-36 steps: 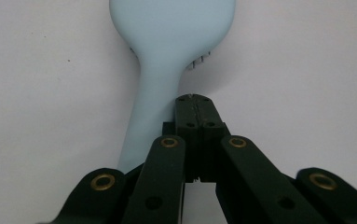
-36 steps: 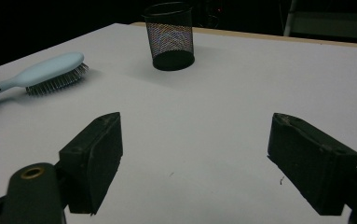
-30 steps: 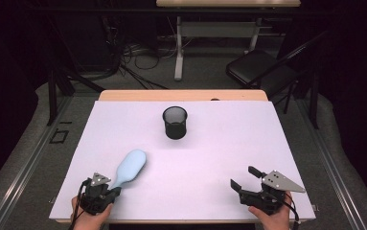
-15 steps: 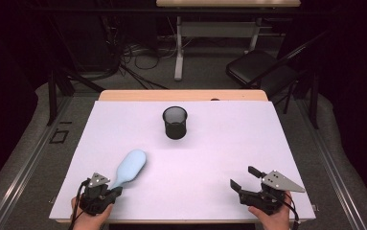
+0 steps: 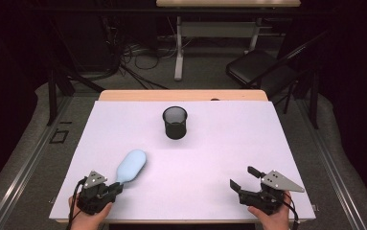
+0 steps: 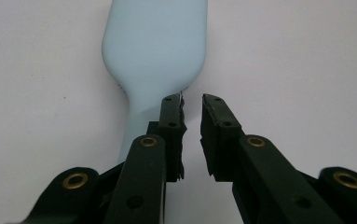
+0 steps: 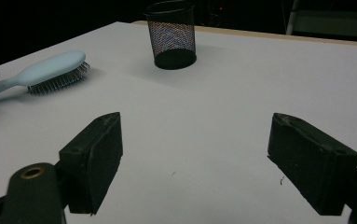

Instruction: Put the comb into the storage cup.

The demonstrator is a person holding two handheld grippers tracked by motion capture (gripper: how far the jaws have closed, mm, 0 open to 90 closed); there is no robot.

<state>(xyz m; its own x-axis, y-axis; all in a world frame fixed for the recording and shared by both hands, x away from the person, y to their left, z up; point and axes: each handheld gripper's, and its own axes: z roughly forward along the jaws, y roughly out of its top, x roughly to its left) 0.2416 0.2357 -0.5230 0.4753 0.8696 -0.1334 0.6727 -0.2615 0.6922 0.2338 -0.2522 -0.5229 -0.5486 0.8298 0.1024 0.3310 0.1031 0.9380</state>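
Note:
A pale blue hairbrush (image 5: 131, 165) lies bristles down on the white table (image 5: 219, 143), its handle pointing at my left gripper (image 5: 115, 188). In the left gripper view the brush (image 6: 155, 42) has its handle running under and to the left of the left jaw. The left gripper (image 6: 192, 100) has just been opening; a narrow gap shows bare table, with nothing between the jaws. My right gripper (image 5: 243, 177) rests near the front right edge, open wide and holding nothing (image 7: 199, 140). A black mesh cup (image 5: 175, 122) stands upright mid-table.
The right gripper view has the mesh cup (image 7: 171, 35) far ahead and the brush (image 7: 55, 67) off to its left. Behind the table are a folding chair (image 5: 258, 67), cables on the floor and another table's legs (image 5: 178, 48).

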